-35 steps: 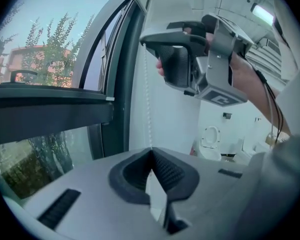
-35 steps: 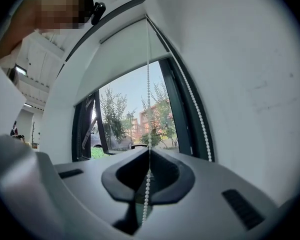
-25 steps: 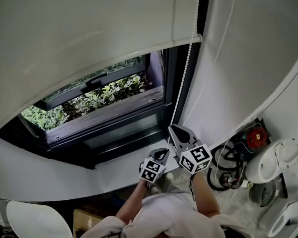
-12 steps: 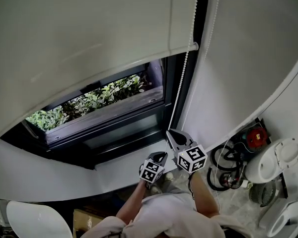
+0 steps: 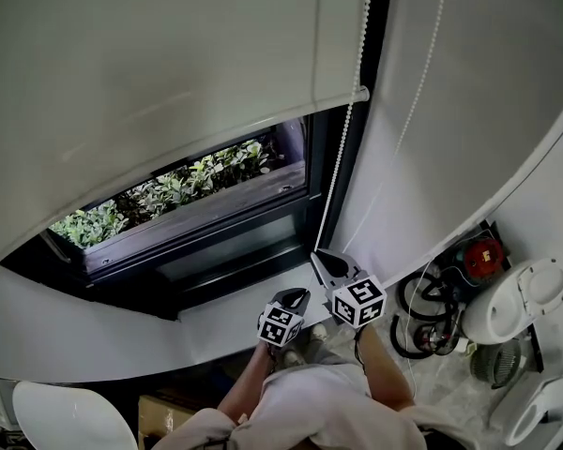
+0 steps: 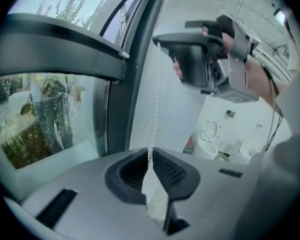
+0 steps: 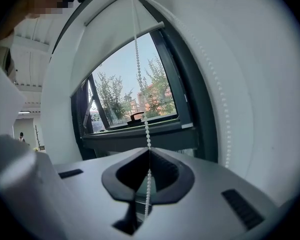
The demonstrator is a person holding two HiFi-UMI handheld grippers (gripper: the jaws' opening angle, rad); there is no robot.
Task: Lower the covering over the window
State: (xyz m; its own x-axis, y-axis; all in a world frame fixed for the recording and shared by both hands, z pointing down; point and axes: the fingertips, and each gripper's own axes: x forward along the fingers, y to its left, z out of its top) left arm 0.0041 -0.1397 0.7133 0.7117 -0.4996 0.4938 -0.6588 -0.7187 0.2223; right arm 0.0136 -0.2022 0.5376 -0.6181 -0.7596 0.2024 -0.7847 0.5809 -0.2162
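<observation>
Right gripper clamped on bead chain, centre-right of head view; left gripper just below, also pinched on same chain. White blind covers upper window; lower pane bare. Risks, as I judge: thin beads slip through jaws on downward pull; sideways tug strains chain at top; wrong strand raises blind. Containers: none in use; floor clutter lower right, contents unreadable

Grey hand-held grippers w/ b&w marker cubes — pale shirt
</observation>
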